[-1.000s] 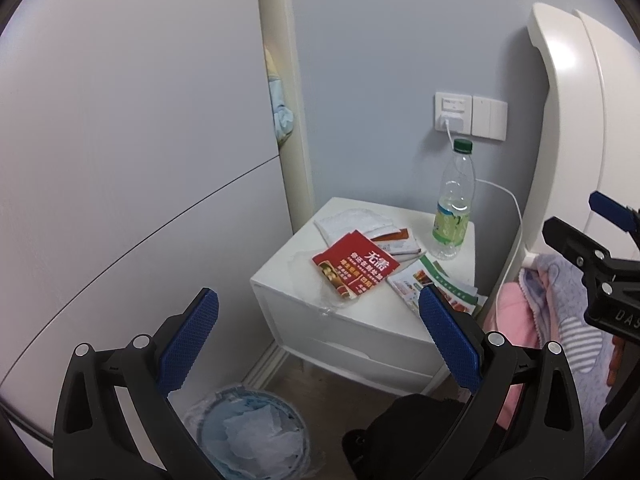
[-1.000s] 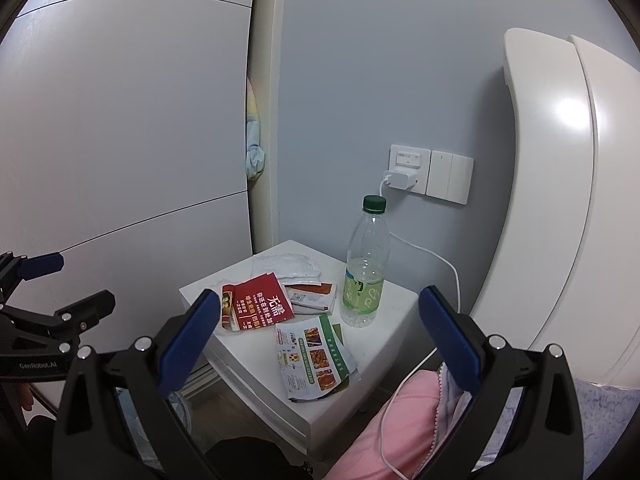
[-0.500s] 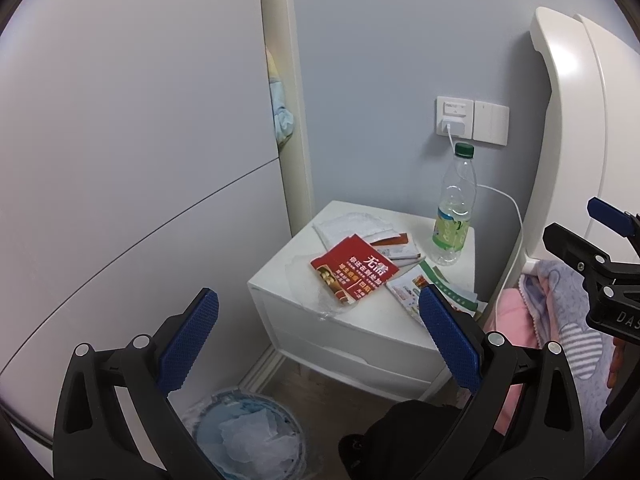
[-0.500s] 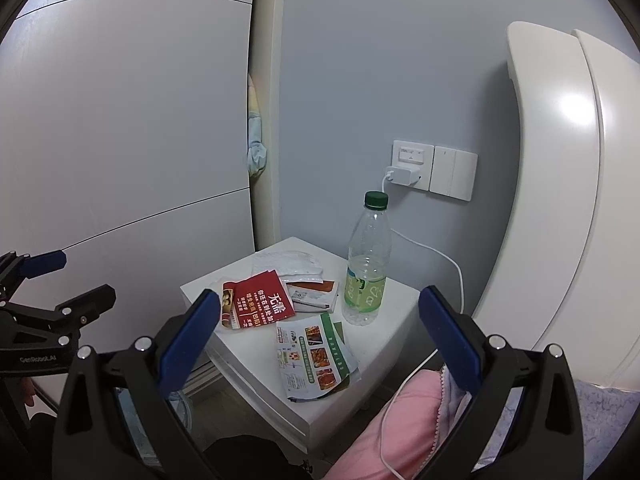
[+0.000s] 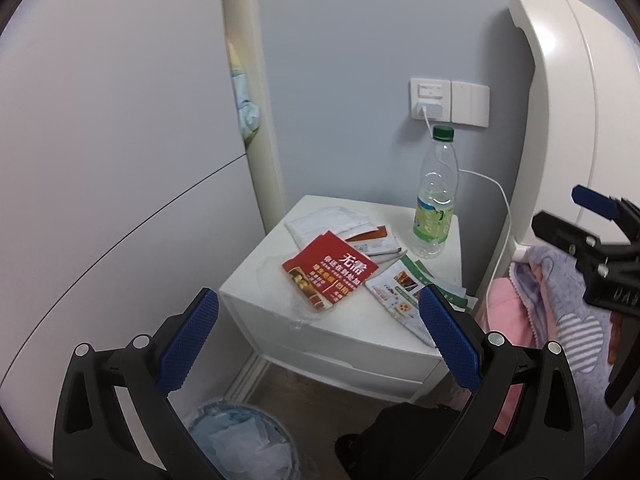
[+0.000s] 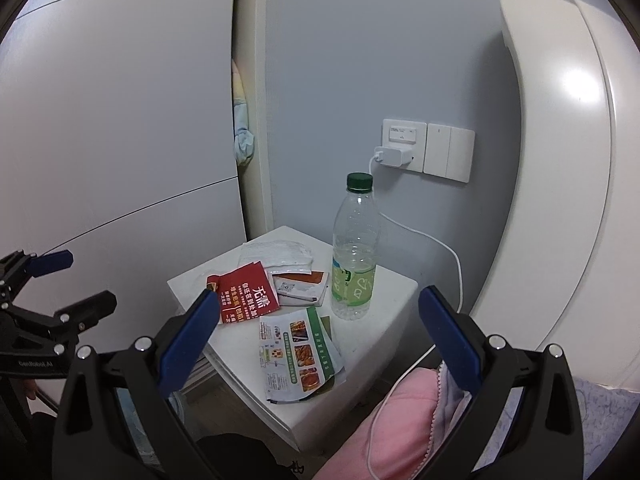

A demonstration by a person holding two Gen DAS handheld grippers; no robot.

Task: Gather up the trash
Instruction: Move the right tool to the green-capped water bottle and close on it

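- Left gripper (image 5: 318,320) is hanging in the air with its blue pads spread wide, nothing between them. It's sitting above the floor, in front of the nightstand (image 5: 276,312).
- Right gripper (image 6: 316,320) is doing the same thing: fingers wide apart, holding nothing, hovering off the nightstand's front corner on the bed side.
- The trash is all lying on the nightstand top, ahead of and a bit below both grippers: a red leaflet (image 5: 330,274) near the front-left, a green-edged flyer (image 6: 298,354) hanging partly over the front edge, some white packets (image 5: 328,220) further back, and a nearly empty plastic bottle (image 6: 355,248) standing upright near the wall.
- I'm reading the flyer as closest to the right gripper (its long axis is running roughly front to back from that camera), while the red leaflet is sitting more on the left gripper's side.
- The bin (image 5: 244,440) with a liner is sitting on the floor just below the left gripper, so drop-offs are looking easiest from that side.
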